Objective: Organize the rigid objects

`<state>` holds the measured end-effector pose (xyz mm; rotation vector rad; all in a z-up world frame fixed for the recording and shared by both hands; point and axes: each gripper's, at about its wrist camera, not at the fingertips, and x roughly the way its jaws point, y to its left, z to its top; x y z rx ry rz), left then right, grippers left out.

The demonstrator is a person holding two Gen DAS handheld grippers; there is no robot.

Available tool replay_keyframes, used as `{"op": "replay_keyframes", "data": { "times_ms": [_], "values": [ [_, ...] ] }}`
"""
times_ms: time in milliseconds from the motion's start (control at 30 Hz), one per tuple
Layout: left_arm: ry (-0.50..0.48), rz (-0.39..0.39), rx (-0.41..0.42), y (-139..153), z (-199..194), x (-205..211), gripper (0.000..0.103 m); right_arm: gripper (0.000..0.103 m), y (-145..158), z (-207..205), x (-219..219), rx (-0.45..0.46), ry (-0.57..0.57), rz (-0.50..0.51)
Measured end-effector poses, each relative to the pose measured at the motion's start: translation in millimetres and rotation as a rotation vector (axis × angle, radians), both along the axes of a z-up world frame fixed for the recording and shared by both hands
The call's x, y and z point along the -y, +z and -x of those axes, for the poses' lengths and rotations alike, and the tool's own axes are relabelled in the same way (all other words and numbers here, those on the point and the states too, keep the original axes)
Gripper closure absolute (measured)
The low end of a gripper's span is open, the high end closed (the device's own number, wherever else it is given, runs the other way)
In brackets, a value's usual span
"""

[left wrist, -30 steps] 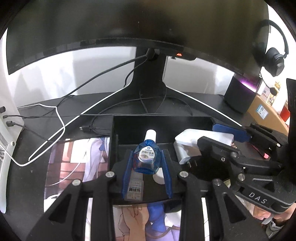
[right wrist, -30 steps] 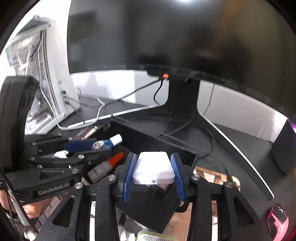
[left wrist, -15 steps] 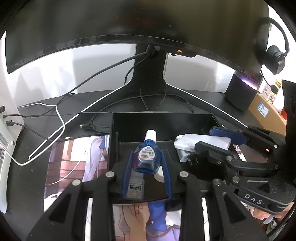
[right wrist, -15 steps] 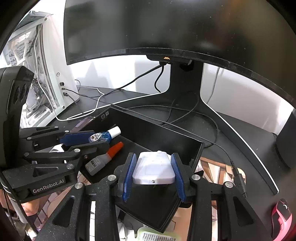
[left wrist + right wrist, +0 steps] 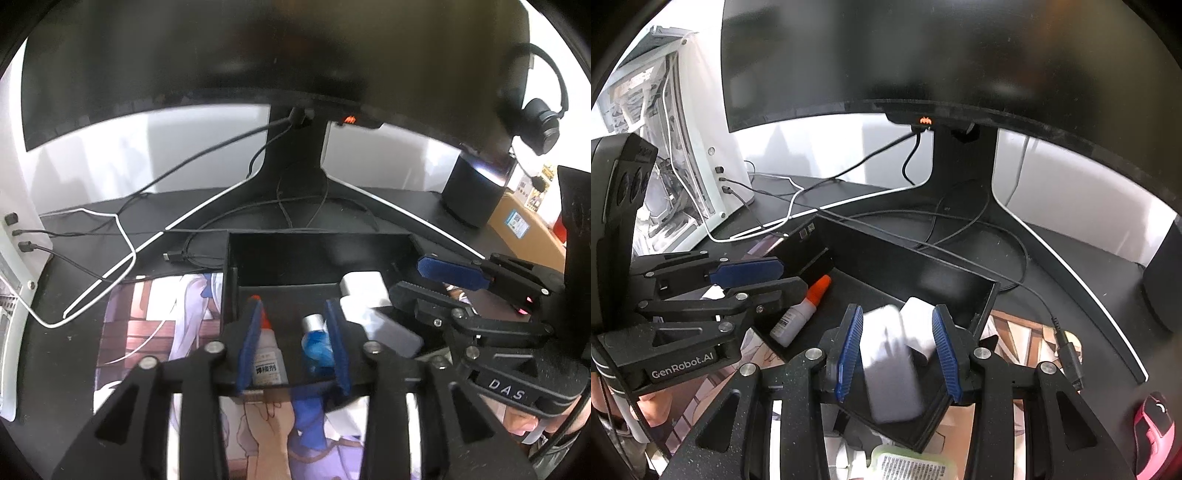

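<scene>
"GenRobot.AI" is showing in white letters on the body of the left gripper [image 5: 748, 282], and "DAS" on the body of the right gripper [image 5: 436, 280]. The orange-capped bottle [image 5: 267, 356] is carrying a label with Chinese characters too blurred to read.

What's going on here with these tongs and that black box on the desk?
A person holds a pair of tongs in each hand and is sorting small things into a black tray. Both pairs are open. Between the left tongs lie a blue bottle and a white orange-capped bottle. Between the right tongs lies a blurred white charger, apparently just dropped.
</scene>
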<state>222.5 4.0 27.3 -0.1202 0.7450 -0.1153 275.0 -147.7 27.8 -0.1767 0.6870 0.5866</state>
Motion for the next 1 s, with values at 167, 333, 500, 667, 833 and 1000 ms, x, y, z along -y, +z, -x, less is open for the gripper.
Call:
{"op": "replay_keyframes", "data": {
  "times_ms": [167, 333, 500, 667, 833, 1000],
  "values": [
    [-0.02, -0.006, 0.068, 23.8, 27.3, 5.1, 0.058, 0.063, 21.1, 21.1, 9.0, 0.047, 0.007, -0.029],
    [-0.031, 0.002, 0.115, 37.4, 60.1, 11.6, 0.055, 0.063, 38.2, 51.7, 27.5, 0.099, 0.021, -0.049],
    [-0.019, 0.023, 0.108, 36.8, 80.1, 15.6, 0.054, 0.061, 37.9, 72.2, 50.0, 0.111, 0.007, -0.056],
    [-0.047, 0.042, 0.047, 16.3, 85.0, 32.6, 0.053, 0.053, 28.1, 84.7, 70.0, 0.097, -0.007, -0.05],
    [-0.065, 0.058, -0.037, -9.9, 83.4, 48.1, 0.053, 0.052, 13.5, 96.9, 79.3, 0.085, -0.004, -0.029],
    [-0.069, 0.052, -0.071, -22.0, 86.7, 60.1, 0.052, 0.052, 0.5, 102.5, 88.9, 0.064, -0.009, -0.016]
  ]
}}
